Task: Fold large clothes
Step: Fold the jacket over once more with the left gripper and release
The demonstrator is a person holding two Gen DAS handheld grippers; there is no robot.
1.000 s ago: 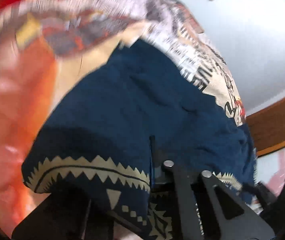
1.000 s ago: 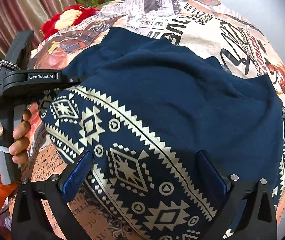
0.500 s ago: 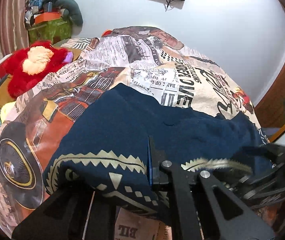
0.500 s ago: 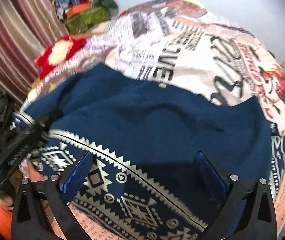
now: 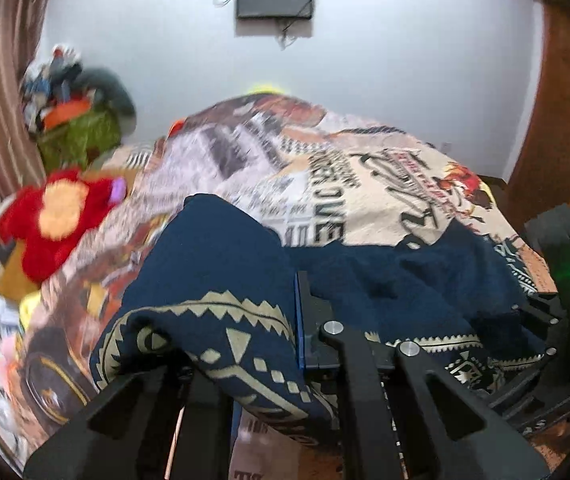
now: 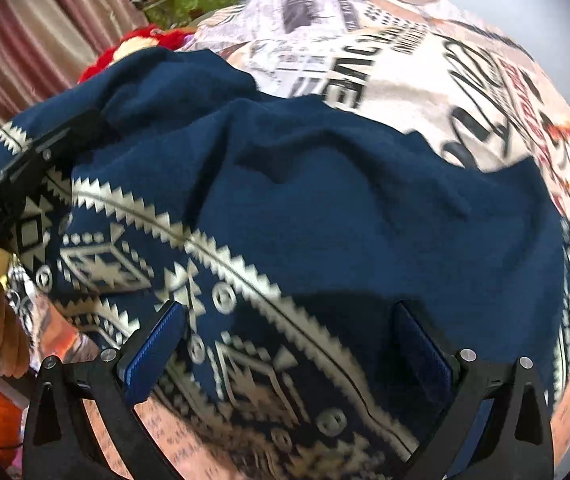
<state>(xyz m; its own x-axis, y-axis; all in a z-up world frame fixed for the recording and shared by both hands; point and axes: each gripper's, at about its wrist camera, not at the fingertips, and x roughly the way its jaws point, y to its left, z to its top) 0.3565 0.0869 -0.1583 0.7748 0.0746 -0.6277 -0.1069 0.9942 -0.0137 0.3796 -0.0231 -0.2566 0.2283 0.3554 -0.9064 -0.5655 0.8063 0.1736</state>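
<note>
Lifted since a second ago, the left hand-held gripper (image 5: 299, 320) stays clenched on the garment's (image 6: 345, 200) patterned hem above the bed (image 6: 425, 92); right hand-held gripper (image 6: 289, 348) spread wide. Soft, limp, fairly heavy knit: pinch hem corners.

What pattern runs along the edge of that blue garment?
Cream zigzag and diamond shapes on the navy garment; the right wrist view shows them best.

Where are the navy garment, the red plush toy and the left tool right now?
navy garment (image 6: 345, 208): right wrist view, plain navy middle.
red plush toy (image 5: 57, 216): left wrist view, its pale face patch.
left tool (image 5: 299, 320): left wrist view, shut on the garment's patterned edge.
</note>
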